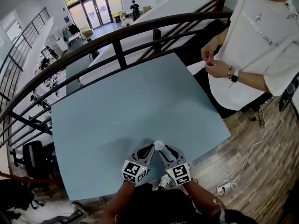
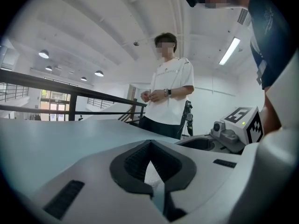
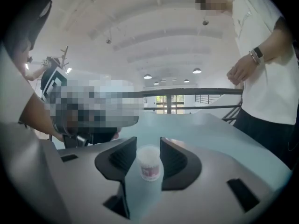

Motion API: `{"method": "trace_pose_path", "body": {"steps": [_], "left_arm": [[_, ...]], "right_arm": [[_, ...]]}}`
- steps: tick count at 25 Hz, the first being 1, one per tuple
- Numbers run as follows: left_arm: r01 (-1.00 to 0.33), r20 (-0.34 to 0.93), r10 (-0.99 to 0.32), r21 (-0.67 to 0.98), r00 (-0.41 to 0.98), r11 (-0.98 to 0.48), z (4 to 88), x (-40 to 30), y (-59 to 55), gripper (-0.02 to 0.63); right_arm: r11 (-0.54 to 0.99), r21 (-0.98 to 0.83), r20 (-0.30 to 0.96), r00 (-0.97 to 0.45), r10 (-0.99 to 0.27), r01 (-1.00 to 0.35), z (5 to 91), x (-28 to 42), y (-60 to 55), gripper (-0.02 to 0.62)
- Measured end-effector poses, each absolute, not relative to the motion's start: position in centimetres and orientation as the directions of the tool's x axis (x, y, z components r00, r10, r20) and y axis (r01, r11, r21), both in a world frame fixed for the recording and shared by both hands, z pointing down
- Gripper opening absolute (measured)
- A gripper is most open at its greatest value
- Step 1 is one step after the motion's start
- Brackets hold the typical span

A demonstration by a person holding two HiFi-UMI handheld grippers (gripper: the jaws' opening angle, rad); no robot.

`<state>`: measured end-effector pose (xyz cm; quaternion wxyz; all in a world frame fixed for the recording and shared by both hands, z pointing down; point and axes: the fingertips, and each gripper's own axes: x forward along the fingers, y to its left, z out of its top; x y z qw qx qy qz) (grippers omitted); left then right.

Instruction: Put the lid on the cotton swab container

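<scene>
A small white cotton swab container [image 3: 149, 164] with a red label stands upright on the light blue table [image 1: 131, 106], near its front edge. My right gripper [image 3: 148, 147] has a pad against each side of it and is shut on it. From above the container [image 1: 159, 145] shows as a white round spot between the tips of both tools. My left gripper [image 1: 152, 148] points at it from the left, its tip right beside it. The left gripper's [image 2: 149, 144] jaws meet at the tips, and a thin white piece, by its look the lid [image 2: 150, 171], is pinched between them.
A person in a white T-shirt [image 1: 261, 45] stands past the table's far right corner, hands together. A dark curved railing [image 1: 117, 36] runs behind the table's far edge. A white cable and plug [image 1: 224, 186] lie on the wooden floor at the right.
</scene>
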<state>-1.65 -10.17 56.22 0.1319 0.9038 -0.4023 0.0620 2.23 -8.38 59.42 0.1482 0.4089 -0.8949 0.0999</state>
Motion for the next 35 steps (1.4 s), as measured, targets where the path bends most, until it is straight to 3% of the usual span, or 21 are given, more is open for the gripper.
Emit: {"method": "trace_pose_path", "body": {"steps": [11, 35], "left_arm": [[-0.776, 0.185, -0.754, 0.141, 0.631, -0.615, 53.0, -3.3, -10.0, 0.011], [-0.824, 0.155, -0.810, 0.127, 0.566, -0.552, 50.4, -6.3, -9.6, 0.011]], "right_arm": [[0.659, -0.030, 0.211, -0.649, -0.731, -0.752, 53.0, 0.9, -10.3, 0.031], [0.661, -0.014, 0.143, -0.656, -0.741, -0.750, 50.2, -1.0, -10.9, 0.018]]}}
